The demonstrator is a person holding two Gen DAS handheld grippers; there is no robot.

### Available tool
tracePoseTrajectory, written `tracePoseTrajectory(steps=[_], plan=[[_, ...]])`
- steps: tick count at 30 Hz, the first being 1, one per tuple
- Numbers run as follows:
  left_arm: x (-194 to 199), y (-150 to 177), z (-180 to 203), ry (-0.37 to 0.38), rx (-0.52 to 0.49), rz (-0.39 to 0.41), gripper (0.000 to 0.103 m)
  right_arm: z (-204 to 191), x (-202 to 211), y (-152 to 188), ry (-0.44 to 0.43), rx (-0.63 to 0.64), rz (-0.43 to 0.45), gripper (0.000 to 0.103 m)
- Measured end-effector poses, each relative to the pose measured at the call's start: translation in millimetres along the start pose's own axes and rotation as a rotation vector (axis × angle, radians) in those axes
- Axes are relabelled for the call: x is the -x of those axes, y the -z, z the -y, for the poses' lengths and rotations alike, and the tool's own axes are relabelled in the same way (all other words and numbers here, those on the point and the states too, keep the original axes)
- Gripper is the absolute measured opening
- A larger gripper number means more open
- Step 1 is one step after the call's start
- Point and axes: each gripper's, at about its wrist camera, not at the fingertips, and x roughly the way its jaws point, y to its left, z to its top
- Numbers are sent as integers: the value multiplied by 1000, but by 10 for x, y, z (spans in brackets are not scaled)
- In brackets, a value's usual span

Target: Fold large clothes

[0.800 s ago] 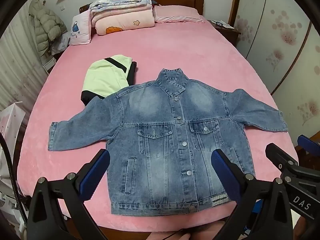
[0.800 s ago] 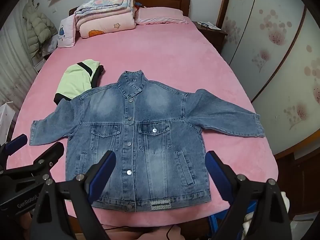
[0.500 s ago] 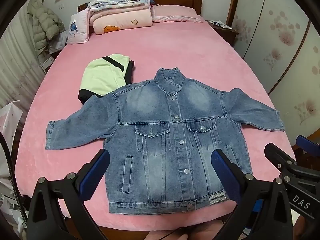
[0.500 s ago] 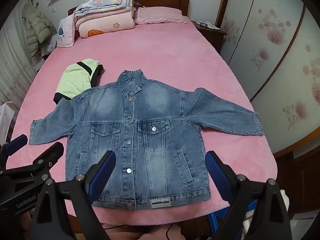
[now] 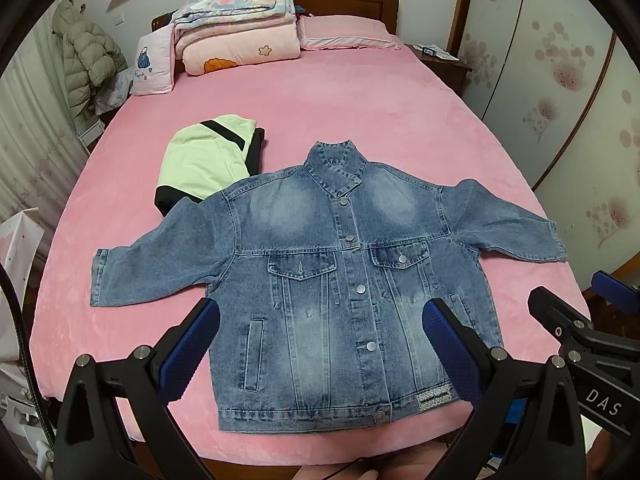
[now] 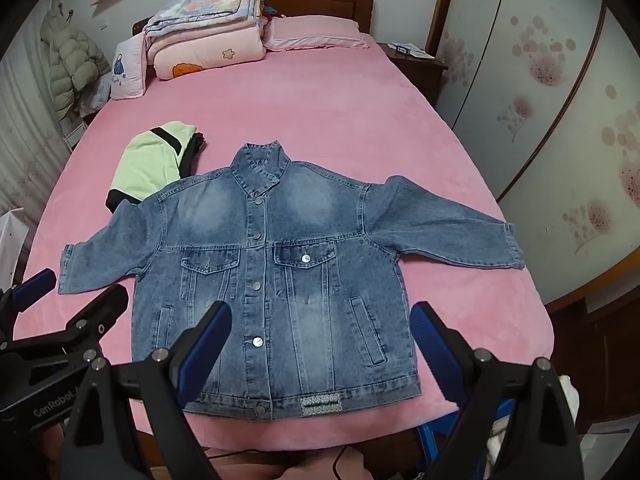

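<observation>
A blue denim jacket (image 5: 332, 280) lies flat and buttoned, front up, sleeves spread, near the foot of the pink bed (image 5: 340, 112); it also shows in the right wrist view (image 6: 280, 272). My left gripper (image 5: 320, 316) is open and empty, held above the jacket's lower half. My right gripper (image 6: 320, 320) is open and empty, also above the lower half. Each gripper shows at the edge of the other's view, the right one (image 5: 592, 332) at the right, the left one (image 6: 52, 328) at the left.
A folded pale green and black garment (image 5: 208, 160) lies just beyond the jacket's left shoulder. Folded quilts (image 5: 240, 40) and pillows sit at the headboard. A nightstand (image 5: 440, 60) and wardrobe doors (image 5: 560, 100) stand on the right. A puffer coat (image 5: 84, 60) hangs on the left.
Both grippers have drawn back and up slightly, so the jacket sits a little higher in each view. The jacket has not moved. Both stay open.
</observation>
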Motion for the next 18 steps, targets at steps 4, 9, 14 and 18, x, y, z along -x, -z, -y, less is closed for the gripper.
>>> tracePoseTrajectory(steps=[4,9,14,18], plan=[[-21,-13,13,3,2,-2,100,-12,9,0,0,1,-2,91],[-27,-18,11,3,1,0,100,-16,7,2,1,-1,0,91],[-31,-19,13,6,5,-2,100,-20,20,-6,1,3,1,91],[-34,-21,10,7,5,-1,100,-66,16,-2,7,12,7,91]])
